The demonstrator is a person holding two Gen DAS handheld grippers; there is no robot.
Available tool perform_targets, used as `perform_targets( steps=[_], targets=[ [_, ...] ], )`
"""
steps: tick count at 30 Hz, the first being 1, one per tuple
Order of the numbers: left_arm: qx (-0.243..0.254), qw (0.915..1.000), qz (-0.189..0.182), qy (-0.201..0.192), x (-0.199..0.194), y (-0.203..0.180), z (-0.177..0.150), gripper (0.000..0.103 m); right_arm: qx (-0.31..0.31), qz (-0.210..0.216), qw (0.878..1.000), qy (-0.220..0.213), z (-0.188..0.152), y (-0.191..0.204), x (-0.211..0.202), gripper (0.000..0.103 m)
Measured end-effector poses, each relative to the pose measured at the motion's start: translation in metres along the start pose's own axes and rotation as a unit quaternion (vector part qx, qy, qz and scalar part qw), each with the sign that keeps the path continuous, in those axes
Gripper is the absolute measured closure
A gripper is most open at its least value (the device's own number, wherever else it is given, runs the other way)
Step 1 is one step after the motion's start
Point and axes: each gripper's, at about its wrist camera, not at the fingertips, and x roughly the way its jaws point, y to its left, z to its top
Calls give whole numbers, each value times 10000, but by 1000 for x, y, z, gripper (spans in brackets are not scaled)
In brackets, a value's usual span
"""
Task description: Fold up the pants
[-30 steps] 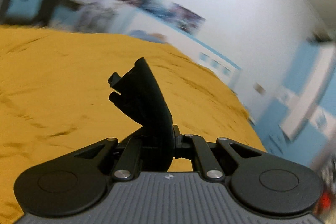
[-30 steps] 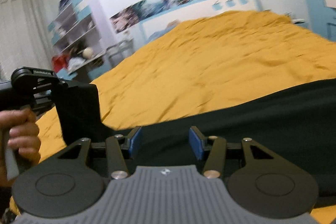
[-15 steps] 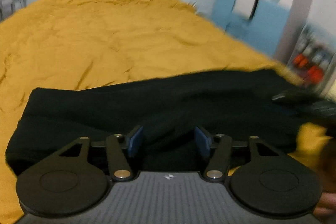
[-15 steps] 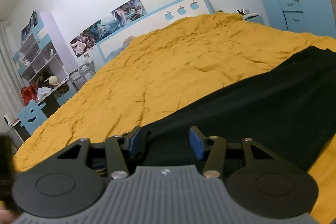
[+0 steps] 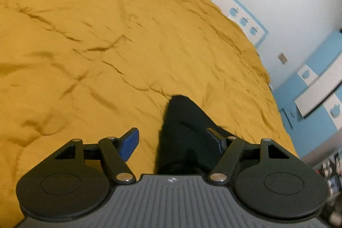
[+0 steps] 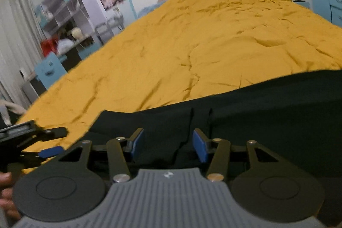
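We have both tongs open: left gripper (image 5: 173, 141) straddles a corner of the black pants (image 6: 245, 121), right gripper (image 6: 167, 142) sits over their near edge, nothing clamped. The pants lie flat across the near side of the yellow bedspread (image 6: 213, 40). Soft, limp, light cloth, so pinch hems or corners; bedspread beyond is free for folding.

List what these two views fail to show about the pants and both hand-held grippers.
- Left wrist view: the pants cover the right fingertip of the open left hand-held gripper; contact unclear.
- Right wrist view: the pants run off the right edge, full layout unseen.
- Right wrist view: the open right hand-held gripper hides the cloth's near edge.
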Motion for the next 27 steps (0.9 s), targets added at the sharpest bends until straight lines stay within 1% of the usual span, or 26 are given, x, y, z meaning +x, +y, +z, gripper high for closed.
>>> perform_targets(
  steps=[2,5,7,8,9,10,11,12,15,17,18,20,22,23,25,26,27],
  targets=[
    [181,9997,0,141,11,-5,0,30,123,83,9996,233,9,-5,22,56],
    [216,9988,-92,422,16,-5,-8,54,151,66,9986,499,17,-12,52,57],
    [219,9986,-30,486,22,-7,-13,61,53,-10,9983,578,23,-16,68,59],
    [235,9983,12,524,24,-6,-16,69,-3,-92,9981,608,25,-16,74,65],
    [217,9981,52,576,22,-3,-19,77,-35,-153,9979,636,27,-15,78,79],
    [178,9980,74,599,21,-1,-21,80,-39,-154,9978,650,29,-14,80,93],
    [144,9979,61,622,20,0,-22,85,22,-65,9980,628,31,-15,80,103],
    [144,9978,38,648,15,0,-22,87,112,38,9985,526,33,-17,76,103],
    [225,9976,-28,651,6,-2,-26,89,366,172,9991,103,40,-26,54,103],
    [287,9974,-85,656,2,-5,-27,89,519,178,9985,-47,44,-33,45,103],
    [325,9973,-80,651,3,-8,-29,89,466,135,9988,-5,44,-34,47,103],
    [427,9970,-16,652,5,-11,-31,89,295,-90,9993,218,41,-34,55,103],
    [406,9971,35,644,6,-11,-31,89,150,-354,9978,547,38,-32,65,103],
    [350,9974,10,634,5,-9,-30,87,44,-494,9970,602,37,-30,66,103],
    [216,9979,-63,610,4,-4,-28,85,-229,-570,9973,403,45,-25,59,95],
    [139,9981,-111,592,4,-1,-28,85,-405,-527,9975,260,51,-20,54,87],
    [81,9981,-161,586,4,1,-27,85,-636,-363,9972,155,59,-12,50,85]
  ],
)
